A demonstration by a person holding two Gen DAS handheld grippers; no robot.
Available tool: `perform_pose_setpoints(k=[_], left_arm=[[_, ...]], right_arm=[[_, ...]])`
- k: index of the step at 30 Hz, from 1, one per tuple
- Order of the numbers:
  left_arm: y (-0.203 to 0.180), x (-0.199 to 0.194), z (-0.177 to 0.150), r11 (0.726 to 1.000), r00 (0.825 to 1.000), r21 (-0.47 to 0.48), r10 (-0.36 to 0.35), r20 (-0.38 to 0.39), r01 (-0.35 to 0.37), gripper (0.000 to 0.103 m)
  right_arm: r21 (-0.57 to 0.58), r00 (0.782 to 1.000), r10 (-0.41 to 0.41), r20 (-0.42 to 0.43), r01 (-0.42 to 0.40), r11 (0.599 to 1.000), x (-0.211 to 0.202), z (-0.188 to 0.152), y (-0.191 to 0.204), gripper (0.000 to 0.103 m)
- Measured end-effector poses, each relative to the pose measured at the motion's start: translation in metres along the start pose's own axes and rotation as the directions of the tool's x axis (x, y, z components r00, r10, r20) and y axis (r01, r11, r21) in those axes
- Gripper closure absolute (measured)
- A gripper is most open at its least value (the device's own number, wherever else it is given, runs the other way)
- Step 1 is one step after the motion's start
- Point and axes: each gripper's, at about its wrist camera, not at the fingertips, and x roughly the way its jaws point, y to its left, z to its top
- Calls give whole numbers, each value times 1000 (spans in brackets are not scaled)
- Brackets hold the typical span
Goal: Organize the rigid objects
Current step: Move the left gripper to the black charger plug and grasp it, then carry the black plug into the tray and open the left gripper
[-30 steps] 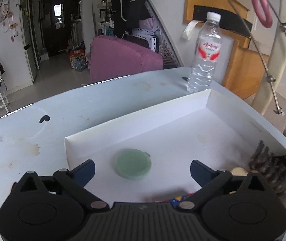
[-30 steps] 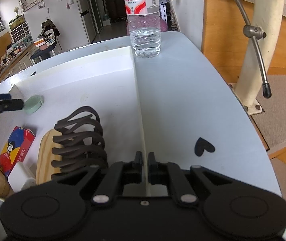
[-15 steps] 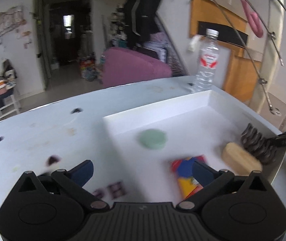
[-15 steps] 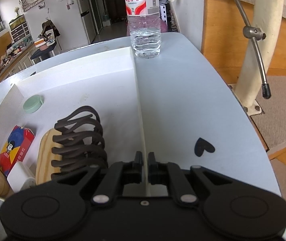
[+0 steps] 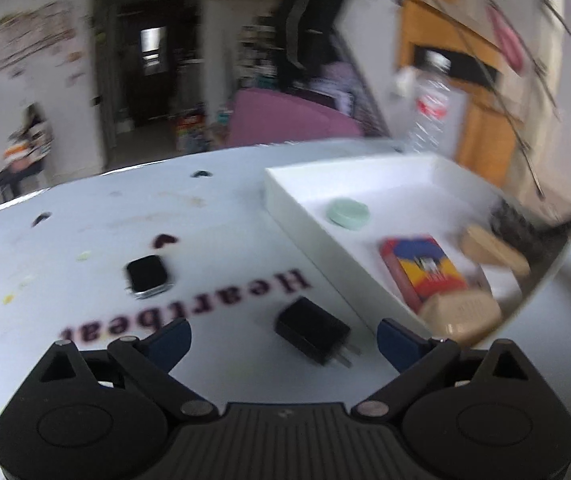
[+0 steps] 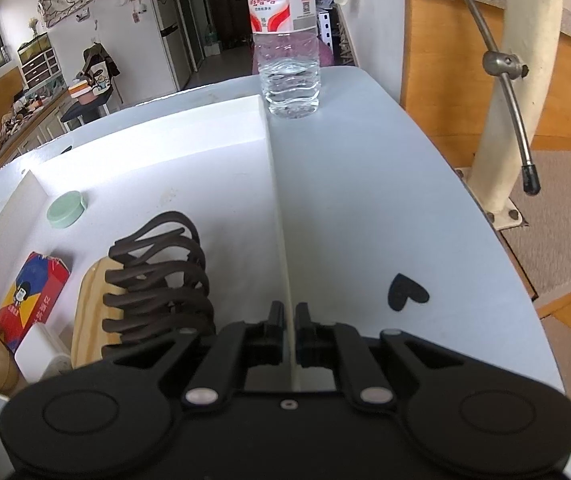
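A second ago my left gripper [image 5: 284, 338] looked down into the white tray [image 5: 317, 222] over the green round lid [image 5: 347, 211]; now the tray sits off to the right, and the pale counter [image 5: 221, 216] with its reversed "Heartbeat" lettering [image 5: 189, 308] fills the near view. My left fingers [image 5: 399, 344] stand wide and are closing a little, pressing on nothing; the black plug adapter [image 5: 312, 335] lies on the counter between them, nearer the right finger, prongs toward me. The smartwatch body [image 5: 148, 279] lies farther off to the left, outside the fingers. My right gripper [image 6: 290, 320] has not shifted: its fingers [image 6: 275, 316] are narrow, pinched on the thin right wall of the tray [image 6: 281, 240]. In that tray lie the lid, a red card box [image 6: 33, 294] with Chinese print I cannot read, and a wooden base with dark wire loops [image 6: 157, 276]. The water bottle [image 6: 287, 44] at the far end has a red-and-white label with Chinese characters.
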Motion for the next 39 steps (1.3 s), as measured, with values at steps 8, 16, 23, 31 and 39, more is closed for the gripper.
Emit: perform_pose_setpoints(k=[8,16,23,31,39], left_arm=[[-4,39,-5,960,995,266,-71,-71,87,10],[-6,57,1,950,992,285,-117,-53,128,25],[1,51,-4,980,990,147,-131,-45,137,40],[6,42,37,1000,998,22,-22,53,21,41],[-52,85,111,995,994,5,-99,42,99,40]], right_arm=[[-6,1000,6,0,-6,1000,0,1,-1,97],[-14,1000,4,-5,-4,1000,0,2,-1,97],[-8,1000,4,-3,-4,1000,1,2,-1,97],[-16,1000,-2,-6,1,1000,1,3,1,97],[-16,1000,3,-3,-3,1000,0,2,0,97]])
